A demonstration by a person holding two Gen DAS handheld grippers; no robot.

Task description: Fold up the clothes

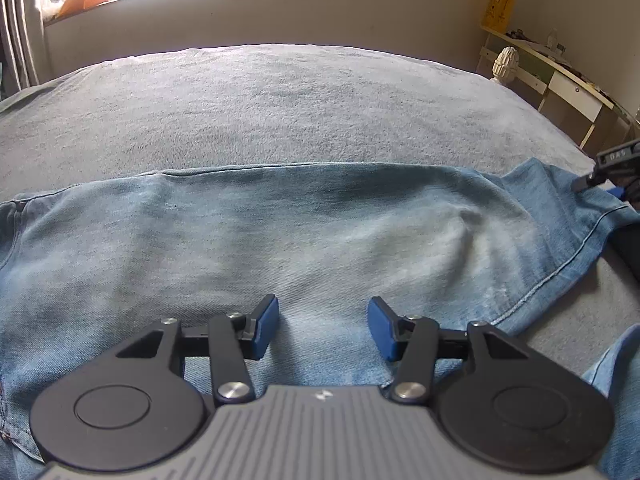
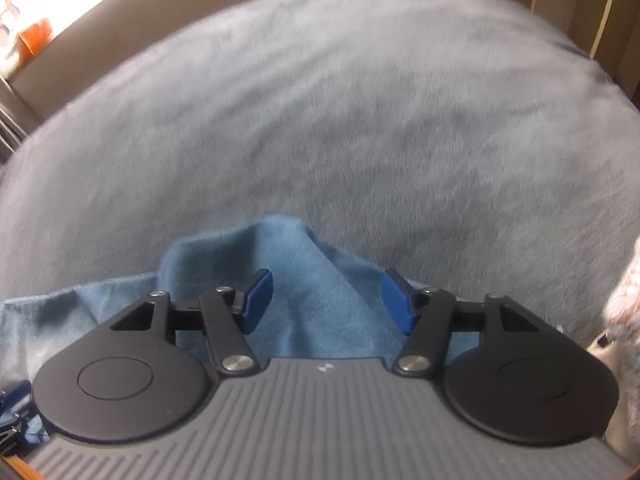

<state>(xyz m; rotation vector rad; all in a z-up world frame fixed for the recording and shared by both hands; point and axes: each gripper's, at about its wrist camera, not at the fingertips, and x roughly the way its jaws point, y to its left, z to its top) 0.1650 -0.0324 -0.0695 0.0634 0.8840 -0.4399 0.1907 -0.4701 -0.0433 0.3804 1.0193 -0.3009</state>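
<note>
Jeans of faded light-blue denim (image 1: pixel 280 232) lie spread across the grey-blue fleece blanket on the bed (image 1: pixel 280 100), one long seamed edge running along the far side and a leg end bunched up at the right. We judge the main risk to be that raised, peaked fold of denim (image 2: pixel 280 264) in the right wrist view: it stands up loose, so a fold made from here could trap the wrinkle or come out skewed. That view is also blurred, so a hasty closing there could catch only one layer and let the cloth slip. We see our left gripper (image 1: pixel 323 328) released, its blue pads parted about halfway over the flat denim, close above it and pinching nothing; whether the tips brush the cloth we cannot tell. Our right gripper (image 2: pixel 328 300) is likewise released, its jaws apart on either side of the raised fold, the pads not pressing it.
</note>
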